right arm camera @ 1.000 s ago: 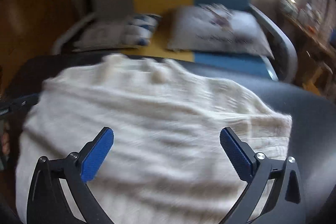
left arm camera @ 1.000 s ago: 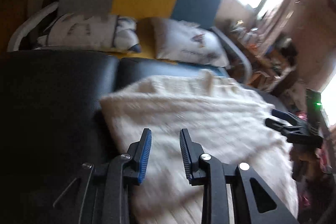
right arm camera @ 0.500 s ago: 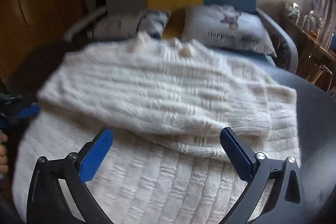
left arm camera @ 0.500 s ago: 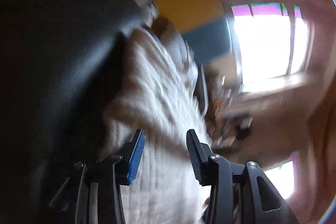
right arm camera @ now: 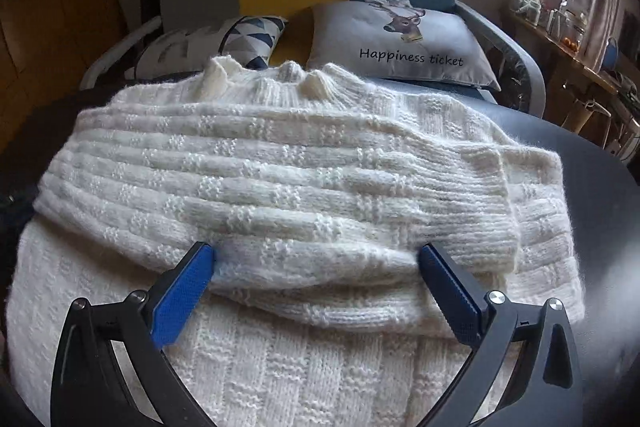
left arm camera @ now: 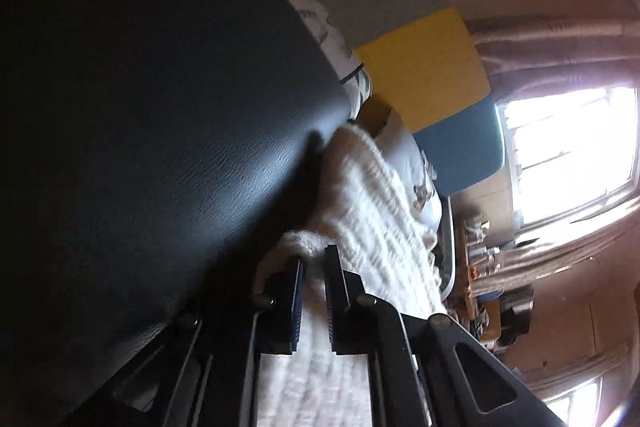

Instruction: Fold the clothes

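Since a second ago our left gripper (left arm camera: 314, 263) has rolled onto its side and dropped to the white sweater (right arm camera: 280, 179), which lies on the dark padded table (right arm camera: 592, 163) with its sleeves folded across the body. Its jaws are closing, with the edge of the knit between them. Our right gripper (right arm camera: 316, 267) has sunk onto the folded sleeve, its jaws wide apart and gripping nothing. We judge the left should catch every layer before lifting.

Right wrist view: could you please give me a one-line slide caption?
Open right claw straddles the folded sleeve of a cream knit sweater on a dark table.
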The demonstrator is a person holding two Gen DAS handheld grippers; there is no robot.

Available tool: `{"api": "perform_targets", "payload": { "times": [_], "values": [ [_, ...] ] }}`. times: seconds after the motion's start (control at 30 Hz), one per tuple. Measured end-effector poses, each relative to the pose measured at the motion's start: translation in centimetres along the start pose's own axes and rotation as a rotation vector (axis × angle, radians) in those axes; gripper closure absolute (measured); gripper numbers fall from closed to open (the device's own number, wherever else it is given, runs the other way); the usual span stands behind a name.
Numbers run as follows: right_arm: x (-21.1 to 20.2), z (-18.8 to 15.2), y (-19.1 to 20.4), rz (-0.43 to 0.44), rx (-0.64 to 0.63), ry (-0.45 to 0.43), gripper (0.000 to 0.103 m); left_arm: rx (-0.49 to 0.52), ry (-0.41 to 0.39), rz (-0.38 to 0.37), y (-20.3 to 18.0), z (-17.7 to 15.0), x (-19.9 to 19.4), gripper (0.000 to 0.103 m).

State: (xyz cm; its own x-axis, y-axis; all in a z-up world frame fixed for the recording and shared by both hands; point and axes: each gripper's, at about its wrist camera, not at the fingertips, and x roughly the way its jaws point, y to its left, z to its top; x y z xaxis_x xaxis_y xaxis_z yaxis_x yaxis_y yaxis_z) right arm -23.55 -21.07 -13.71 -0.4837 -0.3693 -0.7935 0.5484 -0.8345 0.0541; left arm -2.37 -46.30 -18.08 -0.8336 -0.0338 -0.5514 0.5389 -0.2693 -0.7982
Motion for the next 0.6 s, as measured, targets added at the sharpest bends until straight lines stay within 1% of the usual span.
{"api": "perform_targets", "payload": {
  "times": [0.03,0.07,0.13,0.2,0.27,0.3,0.37,0.4,0.43,0.47,0.5,0.53,0.57,0.6],
  "values": [
    [-0.7,0.0,-0.2,0.027,0.015,0.0,0.0,-0.002,0.01,-0.01,0.1,0.0,-0.6,0.085],
    [-1.6,-0.1,-0.2,0.053,0.028,-0.015,0.0,0.0,0.02,-0.02,0.1,-0.1,-1.2,0.082],
    [-4.0,-1.1,-0.3,0.106,0.018,-0.042,0.0,0.069,0.019,-0.051,-1.0,-0.7,-2.8,0.081],
    [-5.7,-2.7,-0.2,0.095,-0.024,-0.042,0.0,0.161,0.023,-0.08,-2.3,-1.5,-4.3,0.081],
    [-6.8,-4.4,-0.8,0.096,-0.031,-0.02,0.0,0.312,0.059,-0.041,-4.2,-3.6,-4.4,0.081],
    [-7.1,-5.3,-1.3,0.09,-0.023,-0.003,0.0,0.362,0.08,-0.007,-4.5,-4.6,-4.2,0.081],
    [-7.1,-7.3,-3.0,0.031,0.012,0.043,0.0,0.42,0.11,0.127,-3.9,-5.9,-2.8,0.081],
    [-6.6,-8.5,-4.4,-0.001,0.059,0.089,0.0,0.429,0.09,0.151,-3.4,-6.1,-2.7,0.094],
    [-6.4,-9.4,-5.5,-0.001,0.092,0.104,0.0,0.427,0.075,0.152,-3.1,-6.2,-2.9,0.095],
    [-6.8,-10.1,-6.2,0.007,0.098,0.077,0.0,0.415,0.083,0.143,-3.0,-6.0,-3.0,0.095],
    [-7.2,-10.7,-6.9,0.022,0.106,0.061,0.0,0.401,0.093,0.133,-3.0,-5.8,-3.2,0.091],
    [-7.8,-10.9,-7.3,0.05,0.12,0.06,0.0,0.408,0.095,0.123,-3.6,-5.8,-3.2,0.081],
    [-8.5,-10.9,-7.8,0.083,0.139,0.046,0.0,0.424,0.096,0.114,-4.3,-5.7,-3.2,0.081],
    [-9.3,-11.0,-8.3,0.115,0.16,0.029,0.0,0.461,0.098,0.114,-5.2,-6.0,-3.2,0.081]
  ]
}}
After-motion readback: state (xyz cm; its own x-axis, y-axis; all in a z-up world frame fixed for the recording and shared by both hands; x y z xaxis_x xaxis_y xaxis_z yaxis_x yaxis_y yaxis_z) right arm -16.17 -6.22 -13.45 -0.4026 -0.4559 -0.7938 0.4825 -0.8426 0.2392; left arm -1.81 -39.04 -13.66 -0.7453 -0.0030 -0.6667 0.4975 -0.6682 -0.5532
